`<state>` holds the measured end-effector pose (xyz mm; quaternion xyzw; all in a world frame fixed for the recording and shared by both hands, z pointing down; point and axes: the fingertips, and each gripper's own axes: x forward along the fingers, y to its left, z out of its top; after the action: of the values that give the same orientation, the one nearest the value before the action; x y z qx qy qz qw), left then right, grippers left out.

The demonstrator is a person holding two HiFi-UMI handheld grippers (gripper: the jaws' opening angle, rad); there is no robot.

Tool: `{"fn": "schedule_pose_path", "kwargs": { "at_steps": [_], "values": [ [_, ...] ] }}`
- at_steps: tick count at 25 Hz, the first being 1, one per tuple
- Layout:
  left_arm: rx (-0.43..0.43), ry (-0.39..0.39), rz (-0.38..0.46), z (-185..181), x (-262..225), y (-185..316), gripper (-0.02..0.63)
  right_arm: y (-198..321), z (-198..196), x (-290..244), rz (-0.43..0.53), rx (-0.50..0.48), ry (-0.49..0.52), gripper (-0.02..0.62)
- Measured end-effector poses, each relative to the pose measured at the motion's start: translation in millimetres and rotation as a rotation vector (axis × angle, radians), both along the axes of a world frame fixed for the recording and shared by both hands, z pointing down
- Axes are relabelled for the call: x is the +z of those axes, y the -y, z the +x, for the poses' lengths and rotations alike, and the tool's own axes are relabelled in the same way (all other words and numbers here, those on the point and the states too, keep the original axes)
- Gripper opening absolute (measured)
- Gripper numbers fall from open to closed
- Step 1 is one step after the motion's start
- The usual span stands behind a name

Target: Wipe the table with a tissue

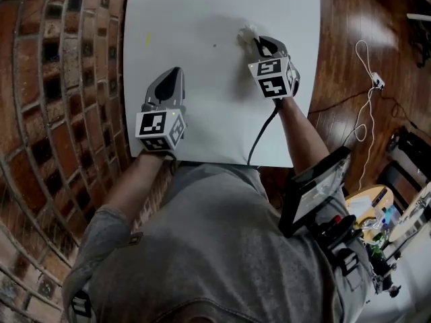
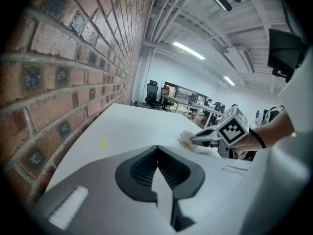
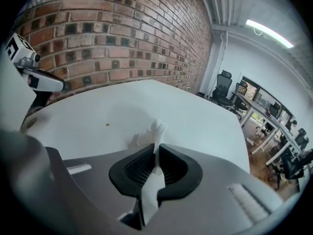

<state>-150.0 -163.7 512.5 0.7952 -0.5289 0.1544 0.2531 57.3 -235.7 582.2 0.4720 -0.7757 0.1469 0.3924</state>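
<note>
Leftmost, a brick wall [image 1: 60,79] runs along the table's [image 1: 202,12] left edge. The left gripper [image 1: 172,78] sits low over the table's near left part, its jaws closed together with nothing between them. I judge it is parked there to keep out of the wiping path. A small yellow mark [image 1: 147,39] lies on the table's left side, and 1 dark speck [image 1: 214,44] lies near the table's middle. Both look like fair targets for the wipe.

The tissue [image 1: 246,33] is on the table's right half, clamped between the 2 jaws of the right gripper [image 1: 259,44]. It is held as a narrow strip so that the crumpled free end sticks out past the jaw tips and meets the table, which lets the paper do the rubbing rather than the jaws. Its long axis runs along the jaws, and the free end points toward the table's far edge, away from the person.
</note>
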Motion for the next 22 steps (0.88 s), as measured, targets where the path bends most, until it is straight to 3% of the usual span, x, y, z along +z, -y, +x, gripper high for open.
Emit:
{"fn": "schedule_pose_path", "kwargs": {
  "at_steps": [10, 22],
  "values": [
    [-0.024, 0.006, -0.008, -12.0, 1.4, 1.5, 0.002, 24.0, -15.0, -0.4, 0.035, -0.033, -0.027, 0.038],
    [-0.051, 0.001, -0.010, -19.5, -0.4, -2.7, 0.002, 14.6, -39.3, 0.5, 0.006, -0.059, 0.015, 0.038]
  ]
}}
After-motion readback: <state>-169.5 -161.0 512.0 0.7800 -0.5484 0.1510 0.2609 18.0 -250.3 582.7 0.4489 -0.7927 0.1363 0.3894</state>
